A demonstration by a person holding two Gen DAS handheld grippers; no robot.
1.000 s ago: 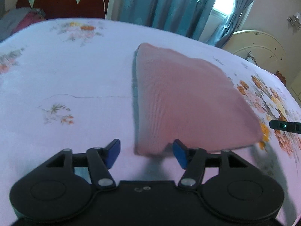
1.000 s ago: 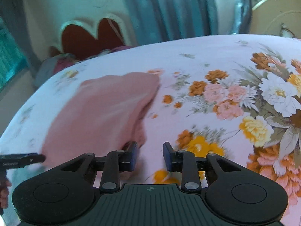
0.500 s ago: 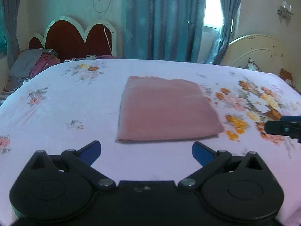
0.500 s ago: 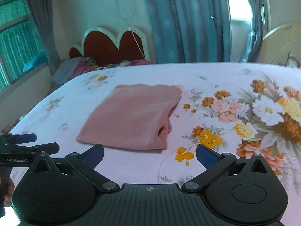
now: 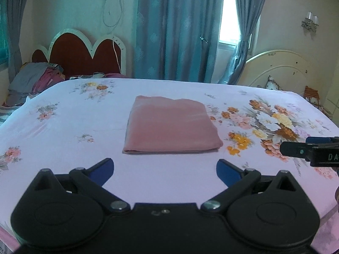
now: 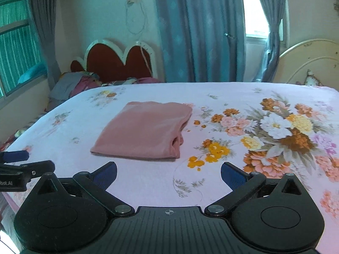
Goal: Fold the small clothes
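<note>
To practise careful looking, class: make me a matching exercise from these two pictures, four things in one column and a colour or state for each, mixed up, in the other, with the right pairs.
Things:
1. cloth
2. curtain
3. headboard
4. left gripper

Colours or states:
a. dark red with a white scalloped edge
b. open, nothing between its fingers
c. pink, folded flat on the bed
d. blue, hanging behind the bed

Pairs: 1-c, 2-d, 3-a, 4-b

Pink garment [image 5: 170,124], floral lilac bedsheet [image 5: 63,127]
</note>
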